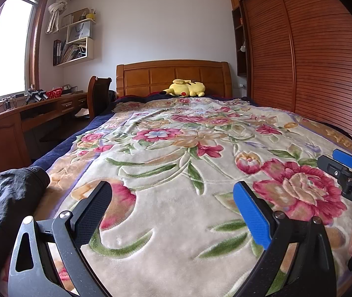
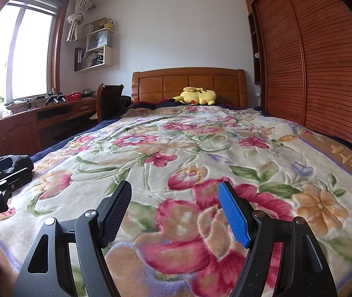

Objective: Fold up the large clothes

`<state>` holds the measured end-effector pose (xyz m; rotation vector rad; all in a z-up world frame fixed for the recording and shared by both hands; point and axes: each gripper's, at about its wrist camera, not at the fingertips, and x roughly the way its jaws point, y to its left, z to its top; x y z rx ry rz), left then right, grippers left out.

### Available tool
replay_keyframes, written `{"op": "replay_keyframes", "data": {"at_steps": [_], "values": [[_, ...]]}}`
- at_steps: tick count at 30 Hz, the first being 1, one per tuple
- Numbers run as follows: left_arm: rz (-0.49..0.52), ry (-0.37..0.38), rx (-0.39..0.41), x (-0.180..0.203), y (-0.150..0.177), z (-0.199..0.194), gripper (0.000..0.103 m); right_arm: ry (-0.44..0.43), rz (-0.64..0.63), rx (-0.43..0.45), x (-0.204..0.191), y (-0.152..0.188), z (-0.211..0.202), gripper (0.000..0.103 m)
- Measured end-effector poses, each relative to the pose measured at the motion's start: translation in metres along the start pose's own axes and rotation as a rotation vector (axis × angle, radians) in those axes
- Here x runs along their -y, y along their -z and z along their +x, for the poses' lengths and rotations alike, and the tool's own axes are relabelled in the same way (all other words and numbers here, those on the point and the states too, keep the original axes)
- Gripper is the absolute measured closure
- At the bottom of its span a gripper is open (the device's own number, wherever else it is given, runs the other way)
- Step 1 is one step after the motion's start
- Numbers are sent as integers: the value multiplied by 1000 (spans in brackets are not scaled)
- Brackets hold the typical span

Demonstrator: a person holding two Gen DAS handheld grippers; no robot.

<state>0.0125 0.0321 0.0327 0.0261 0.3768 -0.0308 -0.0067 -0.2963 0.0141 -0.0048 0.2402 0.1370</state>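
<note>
Left gripper (image 1: 173, 195), black frame with one black pad and one blue pad: jaws spread wide, nothing between them, hanging over the blanket at the bottom of the left wrist view. Right gripper (image 2: 174, 194), same build: also spread, empty, bottom centre of its own view.

Task item: a dark grey-black crumpled fabric garment (image 1: 5, 198) sits bunched at the lower left of the left wrist view, at the near left edge of the bed. In the right wrist view it shows only partly at left mid-height, behind the other tool. It isn't spread or folded, and neither gripper touches it.

Cream plush floral blanket with pink and orange flowers (image 1: 176, 136) covers the bed, its middle bare.

Farther back: yellow plush toy (image 1: 184, 87) at top centre against the orange-brown wooden headboard (image 1: 151, 74). Wooden desk (image 1: 39, 104) at left under the window, slatted brown wardrobe doors (image 1: 299, 61) at right.

Progress, my read: at the start. Picking up, laying flat and every fold remain.
</note>
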Motion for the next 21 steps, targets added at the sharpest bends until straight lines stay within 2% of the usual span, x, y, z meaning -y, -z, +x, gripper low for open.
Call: {"op": "replay_keyframes", "data": {"at_steps": [21], "values": [[2,0,1,0,1,0,4,2,4,4,0,0,2,28]]}}
